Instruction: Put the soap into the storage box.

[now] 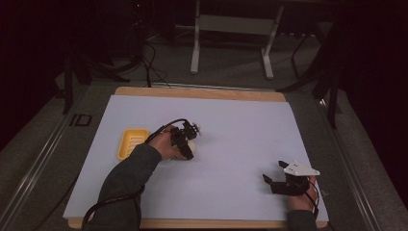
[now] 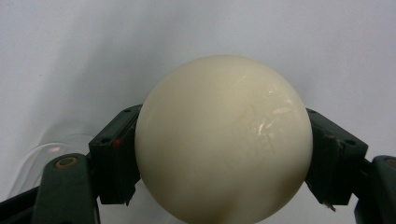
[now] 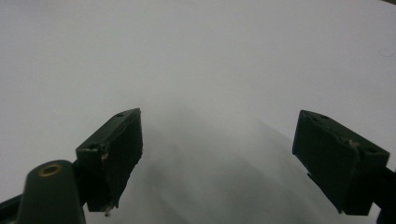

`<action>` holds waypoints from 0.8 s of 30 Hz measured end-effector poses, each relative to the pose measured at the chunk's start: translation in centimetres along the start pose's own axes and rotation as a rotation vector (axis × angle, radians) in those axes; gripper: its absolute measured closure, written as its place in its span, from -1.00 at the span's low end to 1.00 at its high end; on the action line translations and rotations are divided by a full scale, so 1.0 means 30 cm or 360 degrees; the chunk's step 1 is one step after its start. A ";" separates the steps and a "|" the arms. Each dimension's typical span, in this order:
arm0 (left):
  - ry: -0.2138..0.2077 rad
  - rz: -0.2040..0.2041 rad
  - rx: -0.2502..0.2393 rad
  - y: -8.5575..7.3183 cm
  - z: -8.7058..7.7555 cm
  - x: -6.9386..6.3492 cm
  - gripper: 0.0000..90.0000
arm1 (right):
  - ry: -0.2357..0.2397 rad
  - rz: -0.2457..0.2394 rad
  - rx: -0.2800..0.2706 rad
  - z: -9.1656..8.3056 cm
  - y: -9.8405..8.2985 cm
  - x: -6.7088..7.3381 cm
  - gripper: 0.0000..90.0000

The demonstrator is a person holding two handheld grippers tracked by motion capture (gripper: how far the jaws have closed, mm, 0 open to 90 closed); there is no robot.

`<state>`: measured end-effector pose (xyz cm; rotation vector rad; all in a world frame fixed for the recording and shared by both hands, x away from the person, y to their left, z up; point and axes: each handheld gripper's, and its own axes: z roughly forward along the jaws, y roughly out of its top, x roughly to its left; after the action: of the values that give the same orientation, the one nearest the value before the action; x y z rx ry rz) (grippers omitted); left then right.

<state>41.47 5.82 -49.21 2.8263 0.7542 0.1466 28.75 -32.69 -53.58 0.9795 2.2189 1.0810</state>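
The left tongs [image 2: 223, 154] pinched a cream ball [image 2: 223, 140] between both pads, just above the white table [image 1: 231, 139], at about three o'clock of a yellow tray [image 1: 126, 147]. The right tongs [image 3: 219, 158] stood spread over bare table at five o'clock, holding nothing. The pickup looked done; carrying the ball to the tray seemingly remained

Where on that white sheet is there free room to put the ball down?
The sheet is bare across its middle, between the left gripper with the ball and the right gripper; also along the far edge and near left corner. It is crowded by the yellow tray.
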 end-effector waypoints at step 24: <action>0.0002 -0.0068 -0.0023 -0.039 -0.075 0.011 -0.47 | -0.0002 0.0001 0.0000 0.000 0.000 0.000 -0.64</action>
<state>40.87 7.38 -47.28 2.7948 0.8099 0.1465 28.73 -32.68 -53.58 0.9805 2.2181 1.0800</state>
